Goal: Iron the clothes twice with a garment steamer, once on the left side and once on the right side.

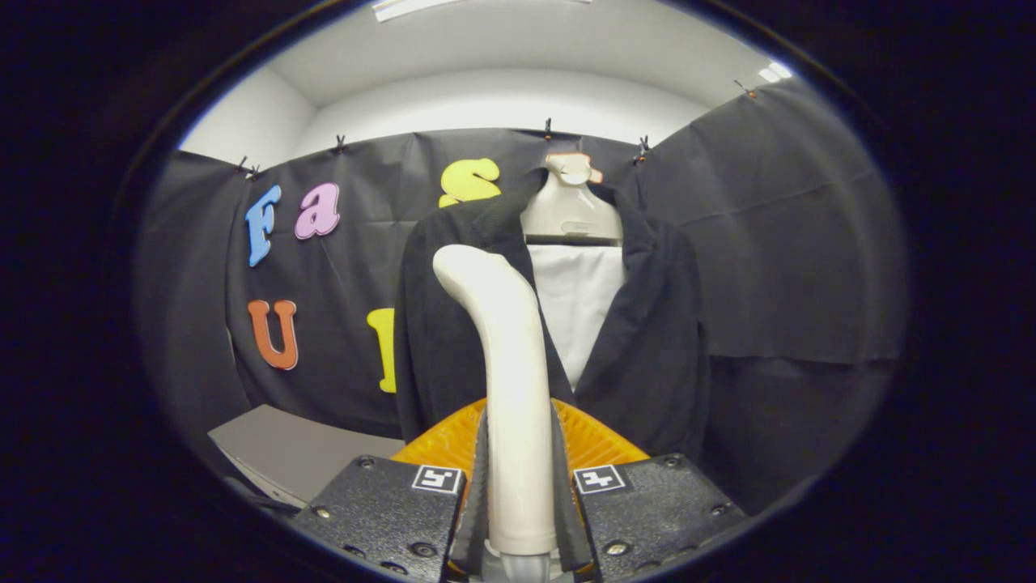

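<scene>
Gripper view: gripper (518,494) fingers clamped both sides of the white garment steamer (506,380) handle, head rising to 12 o'clock. Black jacket (647,340) hung beyond on a white hanger (571,206), at 12–1 o'clock. Orange ribbed piece (595,441) sat behind the fingers.

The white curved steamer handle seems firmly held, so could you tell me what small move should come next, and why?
Probably ease the white curved steamer handle forward toward the black jacket on the pale mannequin. The gripper is shut on the handle, both fingers pressing it, yet the steamer's head appears short of the fabric, so neither side looks ironed.
</scene>
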`<action>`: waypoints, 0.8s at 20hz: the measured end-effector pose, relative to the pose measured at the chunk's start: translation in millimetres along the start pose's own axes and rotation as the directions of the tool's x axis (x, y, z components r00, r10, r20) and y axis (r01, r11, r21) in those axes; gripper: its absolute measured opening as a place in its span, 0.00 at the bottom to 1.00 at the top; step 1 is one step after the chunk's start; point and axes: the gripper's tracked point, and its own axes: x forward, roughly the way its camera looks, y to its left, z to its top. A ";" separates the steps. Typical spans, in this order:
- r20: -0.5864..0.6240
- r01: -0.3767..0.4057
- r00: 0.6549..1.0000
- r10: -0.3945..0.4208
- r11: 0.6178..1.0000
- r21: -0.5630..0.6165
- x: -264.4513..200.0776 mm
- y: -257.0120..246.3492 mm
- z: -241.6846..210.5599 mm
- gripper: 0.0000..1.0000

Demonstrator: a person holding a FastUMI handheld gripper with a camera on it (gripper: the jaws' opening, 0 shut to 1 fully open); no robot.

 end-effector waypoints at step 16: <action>-0.142 0.038 0.989 -0.044 0.998 -0.041 29.6 -3.3 -59.8 0.37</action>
